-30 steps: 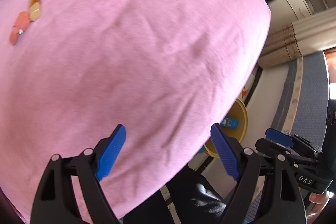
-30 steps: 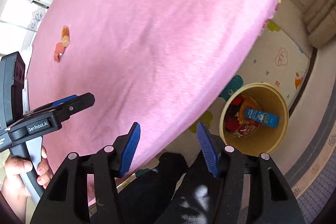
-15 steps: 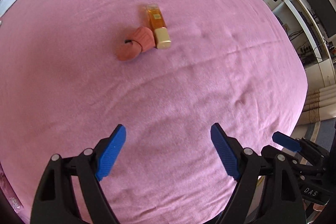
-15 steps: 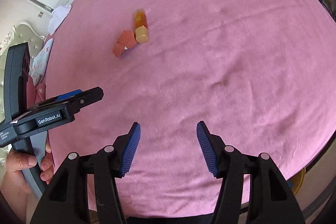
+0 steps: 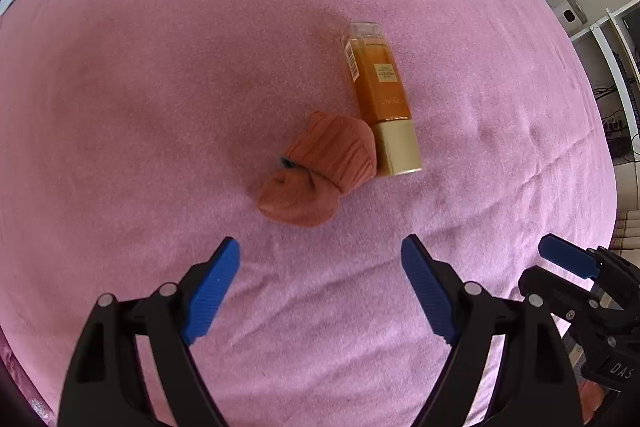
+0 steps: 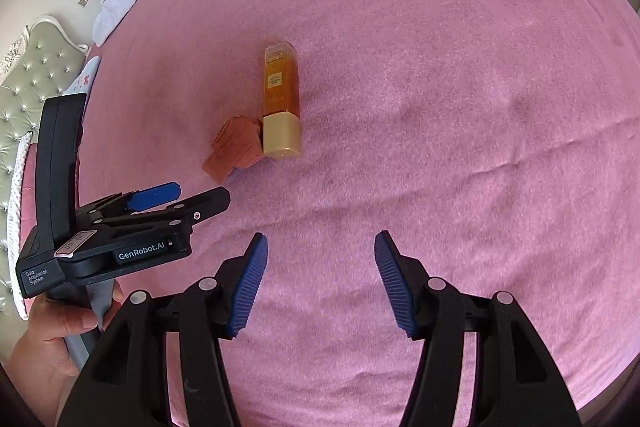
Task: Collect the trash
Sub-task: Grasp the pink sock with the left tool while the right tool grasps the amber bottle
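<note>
An amber bottle (image 5: 378, 85) with a gold cap lies on its side on the pink bedspread (image 5: 160, 67), cap end toward the cameras, and a crumpled rust-coloured cloth (image 5: 320, 171) is pressed against the left of that cap, touching it. The left gripper (image 5: 320, 285) is held short of the bottle with its jaws spread wide and nothing between them; the right gripper (image 6: 320, 279) is likewise held apart and empty, a little further back from the bottle and to its right. The step in hand is judged to be the approach for a first pick. It would be done well if one item were singled out: the cloth, being nearest the left gripper and soft, could be pinched from above at its raised bunched part, with the fingers brought down on either side so that the bottle is not nudged. If the bottle is chosen instead, it is better clamped across its flat sides at mid-body, since the smooth cap is likely to slip and the soft bedding gives little support. Compared with the frame half a second earlier, the bottle and cloth are seen much larger and closer to the centre in both wrist views, so both grippers have been brought nearer to the bottle, while the jaw openings appear unchanged and the two items have not been disturbed.
</note>
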`<state>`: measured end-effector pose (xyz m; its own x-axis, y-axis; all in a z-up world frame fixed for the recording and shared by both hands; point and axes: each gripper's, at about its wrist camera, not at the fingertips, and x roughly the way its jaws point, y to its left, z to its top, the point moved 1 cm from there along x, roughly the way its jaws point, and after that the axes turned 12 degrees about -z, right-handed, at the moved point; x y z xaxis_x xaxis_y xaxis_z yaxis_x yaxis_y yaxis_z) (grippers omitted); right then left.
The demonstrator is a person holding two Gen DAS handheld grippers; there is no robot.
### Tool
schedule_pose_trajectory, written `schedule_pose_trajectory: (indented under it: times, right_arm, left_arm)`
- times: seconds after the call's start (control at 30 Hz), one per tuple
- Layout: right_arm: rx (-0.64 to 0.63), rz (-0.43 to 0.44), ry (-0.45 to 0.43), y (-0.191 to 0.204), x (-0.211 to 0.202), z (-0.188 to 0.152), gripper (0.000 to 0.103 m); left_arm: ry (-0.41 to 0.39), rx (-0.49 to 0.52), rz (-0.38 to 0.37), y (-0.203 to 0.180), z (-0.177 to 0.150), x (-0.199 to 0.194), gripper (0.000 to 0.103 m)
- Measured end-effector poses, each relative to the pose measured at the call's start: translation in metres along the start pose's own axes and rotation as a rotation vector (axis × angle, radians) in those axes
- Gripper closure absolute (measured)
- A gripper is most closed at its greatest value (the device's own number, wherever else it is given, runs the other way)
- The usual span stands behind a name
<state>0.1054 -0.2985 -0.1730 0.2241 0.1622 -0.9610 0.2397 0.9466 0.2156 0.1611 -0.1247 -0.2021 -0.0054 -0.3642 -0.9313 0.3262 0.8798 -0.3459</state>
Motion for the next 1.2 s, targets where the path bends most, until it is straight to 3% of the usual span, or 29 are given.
schedule_pose_trajectory:
  times: [0.2,0.27,0.33,0.4,0.47,0.5,0.83,1.0,1.07,1.2]
  right_arm:
    - [-0.005,0.004,0.01,0.002,0.017,0.022,0.047]
    - [-0.004,0.001,0.009,0.003,0.021,0.028,0.047]
    - [-0.002,0.004,0.012,0.004,0.025,0.033,0.047]
    - [-0.002,0.003,0.014,0.007,0.029,0.039,0.047]
    - [0.0,0.007,0.016,0.012,0.032,0.044,0.047]
    - [0.0,0.01,0.016,0.015,0.033,0.046,0.047]
    - [0.004,0.009,0.016,0.04,0.055,0.077,0.047]
    - [-0.025,-0.032,0.041,0.054,0.07,0.085,0.048]
    - [-0.045,-0.063,0.066,0.061,0.079,0.085,0.071]
    - [-0.066,-0.09,0.023,0.066,0.073,0.077,0.071]
  left_arm:
    - [0.068,0.023,0.015,0.01,0.022,0.037,0.025]
    - [0.078,0.01,0.006,0.013,0.028,0.043,0.037]
    - [0.07,0.003,0.002,0.016,0.032,0.044,0.041]
    - [0.054,-0.001,-0.023,0.02,0.036,0.039,0.057]
    - [0.053,-0.027,-0.084,0.026,0.035,0.034,0.082]
    - [0.05,-0.046,-0.11,0.031,0.034,0.032,0.086]
    - [-0.031,-0.104,-0.188,0.064,0.016,0.011,0.092]
    - [-0.056,-0.123,-0.189,0.074,0.012,0.001,0.092]
    - [-0.055,-0.115,-0.181,0.076,0.009,0.0,0.092]
    - [-0.062,-0.118,-0.178,0.069,0.009,0.001,0.092]
